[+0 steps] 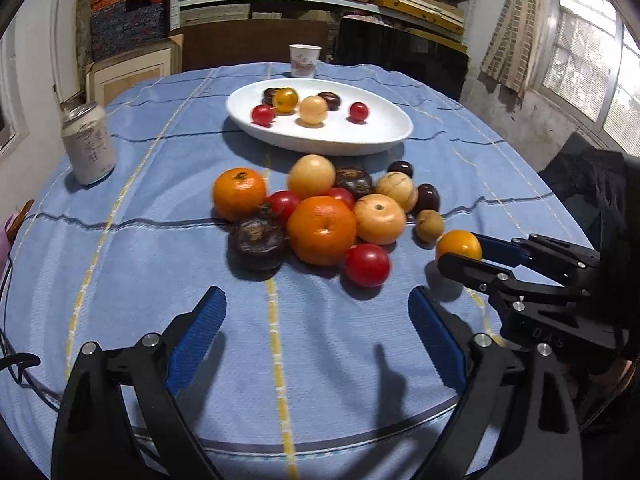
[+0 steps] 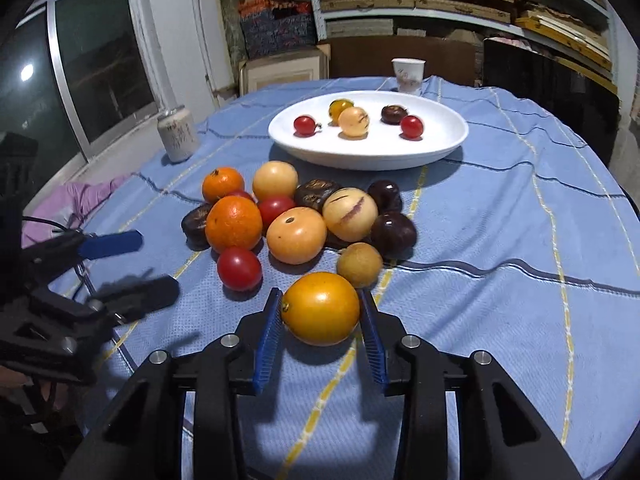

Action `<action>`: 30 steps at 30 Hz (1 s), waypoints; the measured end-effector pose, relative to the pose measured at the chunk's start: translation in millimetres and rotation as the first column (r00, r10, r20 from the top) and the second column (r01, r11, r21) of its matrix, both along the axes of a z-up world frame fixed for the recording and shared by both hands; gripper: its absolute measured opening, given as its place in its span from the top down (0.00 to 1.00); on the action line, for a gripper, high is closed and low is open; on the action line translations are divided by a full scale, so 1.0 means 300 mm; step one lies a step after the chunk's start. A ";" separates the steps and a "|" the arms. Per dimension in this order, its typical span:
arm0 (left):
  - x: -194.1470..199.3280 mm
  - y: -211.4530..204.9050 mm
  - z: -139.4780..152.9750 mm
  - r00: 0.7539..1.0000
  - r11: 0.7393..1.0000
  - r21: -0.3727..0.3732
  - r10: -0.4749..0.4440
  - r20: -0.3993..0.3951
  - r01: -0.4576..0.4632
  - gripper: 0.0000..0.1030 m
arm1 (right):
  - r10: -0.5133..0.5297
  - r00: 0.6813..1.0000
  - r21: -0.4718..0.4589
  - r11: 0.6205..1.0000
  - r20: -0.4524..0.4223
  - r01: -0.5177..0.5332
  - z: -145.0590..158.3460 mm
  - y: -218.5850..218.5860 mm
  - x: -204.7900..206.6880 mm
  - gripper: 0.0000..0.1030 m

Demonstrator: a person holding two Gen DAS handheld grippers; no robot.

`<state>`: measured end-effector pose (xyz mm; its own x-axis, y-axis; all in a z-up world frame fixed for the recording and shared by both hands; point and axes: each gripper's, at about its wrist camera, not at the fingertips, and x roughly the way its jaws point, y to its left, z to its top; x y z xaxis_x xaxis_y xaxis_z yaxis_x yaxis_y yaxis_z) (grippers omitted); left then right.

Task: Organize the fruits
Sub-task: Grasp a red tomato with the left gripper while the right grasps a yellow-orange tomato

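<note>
Fruit pile before plate; can left, cup behind

Little here can be read. The black body of the right gripper carries the raised letters "DAS", seen in the left wrist view. The pale drink can, standing left of the white plate, bears dark printed characters running down its side — too blurred to make out. The paper cup behind the plate shows only a reddish pattern — no legible words.

Fruits heaped at the tablecloth middle

A yellow-orange fruit is clamped by the right gripper near the right edge.
</note>
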<state>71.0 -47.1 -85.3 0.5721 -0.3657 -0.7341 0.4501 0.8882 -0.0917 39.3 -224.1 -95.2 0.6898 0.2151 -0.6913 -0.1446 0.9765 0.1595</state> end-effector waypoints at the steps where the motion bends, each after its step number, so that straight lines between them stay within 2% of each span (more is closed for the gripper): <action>1: -0.003 -0.018 -0.001 1.000 1.000 0.000 -0.012 0.007 0.012 0.13 | -0.005 1.000 0.006 1.000 0.004 0.005 0.002 -0.010 -0.002 0.62; 2: -0.006 -0.037 -0.002 1.000 1.000 0.000 -0.024 0.015 0.024 0.16 | -0.006 1.000 0.010 1.000 -0.006 0.006 -0.003 -0.021 -0.001 0.62; 4: -0.002 -0.082 -0.012 0.998 0.998 0.007 -0.055 0.013 0.055 0.39 | -0.012 0.999 0.036 0.999 -0.034 0.014 -0.011 -0.048 0.007 0.62; 5: 0.004 -0.100 -0.018 0.998 0.998 0.009 -0.067 0.004 0.067 0.47 | -0.018 0.999 0.063 0.998 -0.046 0.021 -0.016 -0.068 0.012 0.62; 10: 0.051 -0.143 -0.064 0.997 0.998 -0.008 -0.057 -0.055 0.056 0.48 | -0.013 0.998 0.093 0.995 -0.057 0.018 -0.024 -0.081 0.012 0.62; 15: 0.060 -0.154 -0.070 0.997 0.999 -0.003 -0.052 -0.055 0.052 0.49 | 0.008 0.999 0.083 0.997 -0.043 -0.005 -0.021 -0.066 0.005 0.62; 16: 0.061 -0.154 -0.070 0.997 0.999 -0.007 -0.053 -0.055 0.052 0.64 | 0.007 0.999 0.086 0.996 -0.045 -0.004 -0.021 -0.068 0.005 0.62; 17: 0.064 -0.152 -0.072 0.996 0.998 -0.016 -0.059 -0.063 0.058 0.73 | 0.008 0.999 0.090 0.996 -0.047 -0.004 -0.022 -0.068 0.005 0.62; 24: 0.057 -0.164 -0.071 0.997 0.998 0.015 -0.058 -0.055 0.059 0.72 | 0.009 0.999 0.083 0.997 -0.043 -0.005 -0.019 -0.066 0.003 0.62; 28: 0.065 -0.171 -0.079 0.996 0.998 0.036 -0.052 -0.066 0.055 0.63 | 0.006 0.999 0.080 0.997 -0.043 -0.003 -0.019 -0.065 0.002 0.62; 30: 0.073 -0.171 -0.079 0.997 0.998 0.033 -0.045 -0.070 0.048 0.63 | 0.005 0.999 0.077 0.997 -0.041 -0.002 -0.018 -0.065 0.000 0.62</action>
